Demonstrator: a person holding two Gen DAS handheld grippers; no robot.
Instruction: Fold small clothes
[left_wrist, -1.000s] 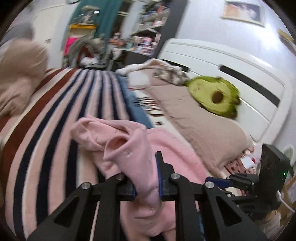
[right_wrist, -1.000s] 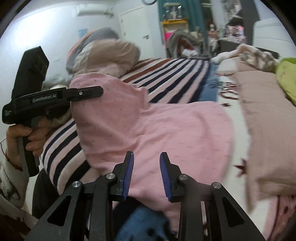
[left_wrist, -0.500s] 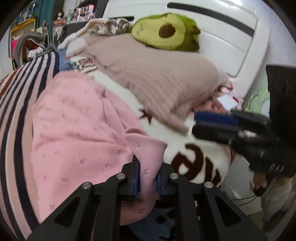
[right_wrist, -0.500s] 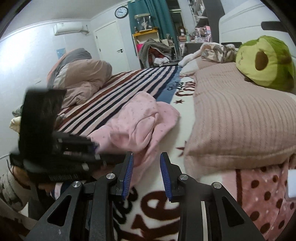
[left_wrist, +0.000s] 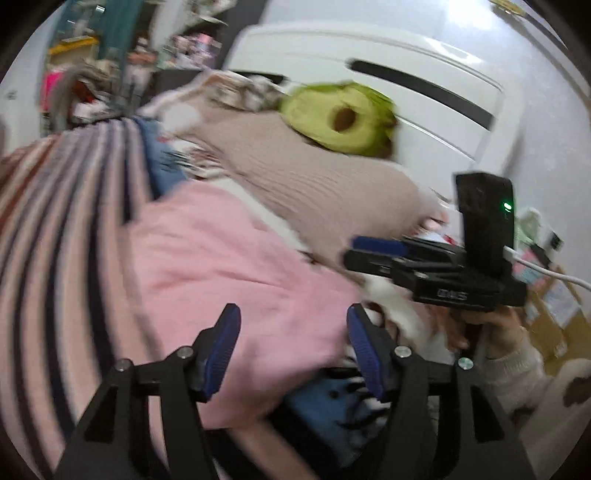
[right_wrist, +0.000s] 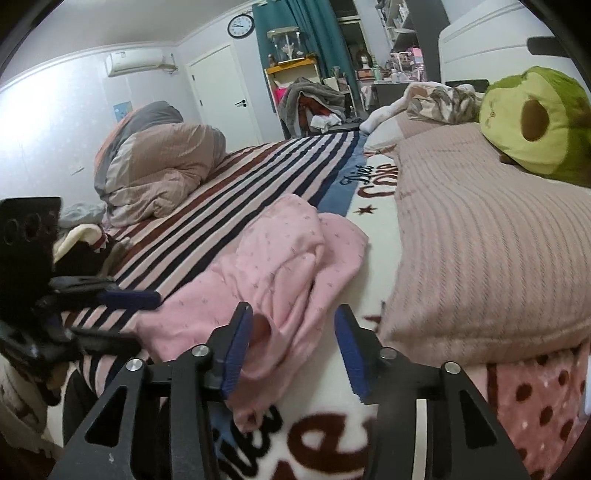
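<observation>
A pink dotted garment (left_wrist: 221, 258) lies crumpled on the bed, partly over the striped cover. My left gripper (left_wrist: 291, 332) hovers over its near edge with jaws opening; the cloth lies under and between the blue pads, which do not press it. In the right wrist view the same garment (right_wrist: 280, 254) is bunched in folds, and a fold rests against the left pad of my right gripper (right_wrist: 293, 325), whose jaws are also opening without pinching it. Each gripper shows in the other's view: the right gripper (left_wrist: 399, 254) in a hand, the left gripper (right_wrist: 110, 295) at the left edge.
A beige ribbed pillow (right_wrist: 480, 258) lies right of the garment, with an avocado plush (right_wrist: 532, 122) on it. The striped bedspread (right_wrist: 240, 192) runs back to a bundled duvet (right_wrist: 159, 173). A white headboard (left_wrist: 406, 92) stands behind. Blue printed blanket (left_wrist: 332, 406) shows under the near edge.
The left gripper has let go of the pink fold it pinched and its jaws have spread. The right jaws have widened too. The garment now rests on the bed.
</observation>
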